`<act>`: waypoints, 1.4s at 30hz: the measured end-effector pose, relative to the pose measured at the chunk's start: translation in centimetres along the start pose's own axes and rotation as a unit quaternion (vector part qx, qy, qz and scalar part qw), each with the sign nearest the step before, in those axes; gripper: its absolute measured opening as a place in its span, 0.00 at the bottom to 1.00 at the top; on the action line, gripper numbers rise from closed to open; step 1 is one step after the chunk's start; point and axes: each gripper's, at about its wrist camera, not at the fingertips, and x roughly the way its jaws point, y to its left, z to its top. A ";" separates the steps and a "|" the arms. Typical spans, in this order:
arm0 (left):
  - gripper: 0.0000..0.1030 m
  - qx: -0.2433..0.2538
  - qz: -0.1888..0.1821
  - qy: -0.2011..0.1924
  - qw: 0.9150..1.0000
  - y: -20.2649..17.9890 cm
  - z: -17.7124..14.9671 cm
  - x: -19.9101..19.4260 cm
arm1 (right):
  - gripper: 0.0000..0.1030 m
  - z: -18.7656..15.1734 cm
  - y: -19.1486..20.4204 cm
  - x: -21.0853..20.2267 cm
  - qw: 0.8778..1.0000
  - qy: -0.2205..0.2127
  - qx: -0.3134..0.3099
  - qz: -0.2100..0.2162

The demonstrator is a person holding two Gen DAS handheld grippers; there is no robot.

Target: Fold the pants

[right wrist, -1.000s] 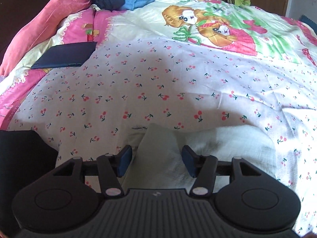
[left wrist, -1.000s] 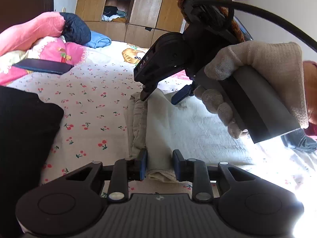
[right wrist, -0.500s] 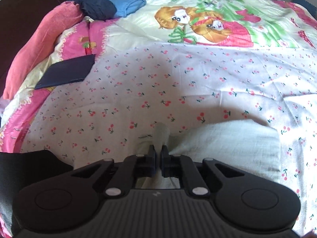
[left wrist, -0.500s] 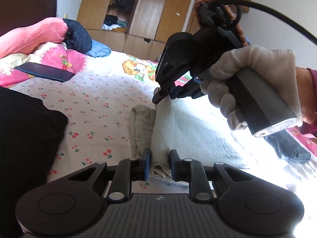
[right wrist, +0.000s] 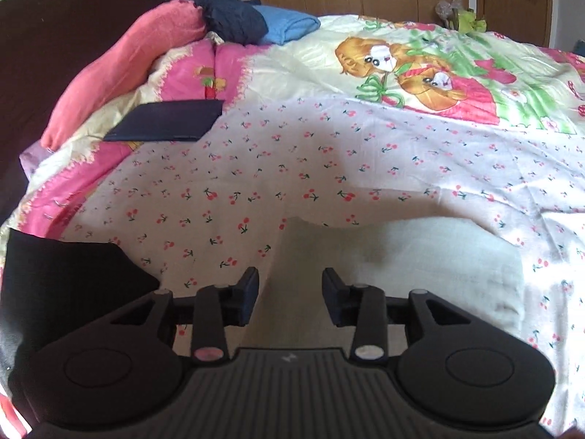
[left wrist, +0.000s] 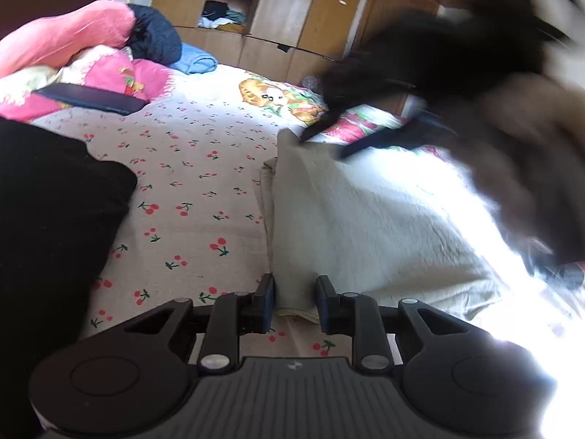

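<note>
The pale beige pants point(left wrist: 365, 226) lie folded flat on the cherry-print bed sheet point(left wrist: 190, 183). My left gripper point(left wrist: 294, 301) is open, its jaws either side of the near folded edge. My right gripper point(right wrist: 290, 298) is open above the far end of the pants point(right wrist: 420, 256). In the left wrist view the right gripper point(left wrist: 380, 135) is a dark blur over the far corner of the pants, held by a gloved hand.
A black garment point(left wrist: 55, 219) lies at the left, also in the right wrist view point(right wrist: 65, 278). Pink pillows point(right wrist: 146, 55), a dark flat case point(right wrist: 168, 120), navy and blue clothes point(right wrist: 256, 23) sit at the bed head. Wooden wardrobes point(left wrist: 292, 11) stand behind.
Both grippers opened and let go of the pants' edge, which has dropped flat onto the bed. The right gripper is moving, blurred in the left wrist view.
</note>
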 end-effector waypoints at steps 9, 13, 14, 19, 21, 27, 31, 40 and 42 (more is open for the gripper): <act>0.50 -0.048 0.033 0.013 0.998 1.0 0.3 -0.8 | 0.43 -10.1 -6.9 -3.6 0.998 0.025 -0.002 -0.053; 0.50 0.006 0.106 0.011 0.994 -0.3 0.7 -3.2 | 0.44 -9.5 -7.2 -6.4 0.999 -0.033 -0.002 -0.026; 0.50 0.022 0.117 0.011 0.993 -0.8 1.0 -3.5 | 0.46 -9.3 -7.3 -6.6 0.999 -0.046 -0.009 -0.026; 0.50 0.089 0.122 -0.004 0.989 -3.8 4.0 -2.1 | 0.49 -7.2 -9.7 -4.1 0.997 -0.072 0.029 -0.019; 0.50 0.106 0.103 -0.002 0.989 -4.7 5.2 0.1 | 0.50 -6.8 -11.0 -2.0 0.997 -0.055 0.048 -0.027; 0.52 0.168 0.109 0.081 0.977 -4.9 4.1 4.8 | 0.51 -8.5 -12.9 -3.7 0.996 -0.036 0.074 -0.017; 0.55 0.141 0.104 0.074 0.982 -4.6 5.3 3.7 | 0.61 -11.0 -12.6 -4.9 0.998 0.003 0.062 0.020; 0.55 0.128 0.056 0.066 0.988 -4.9 8.4 3.3 | 0.62 -9.0 -17.0 -3.9 0.983 -0.025 0.167 0.071; 0.55 0.121 0.040 0.069 0.989 -5.0 8.6 3.9 | 0.62 -8.7 -17.7 -2.5 0.980 -0.014 0.179 0.084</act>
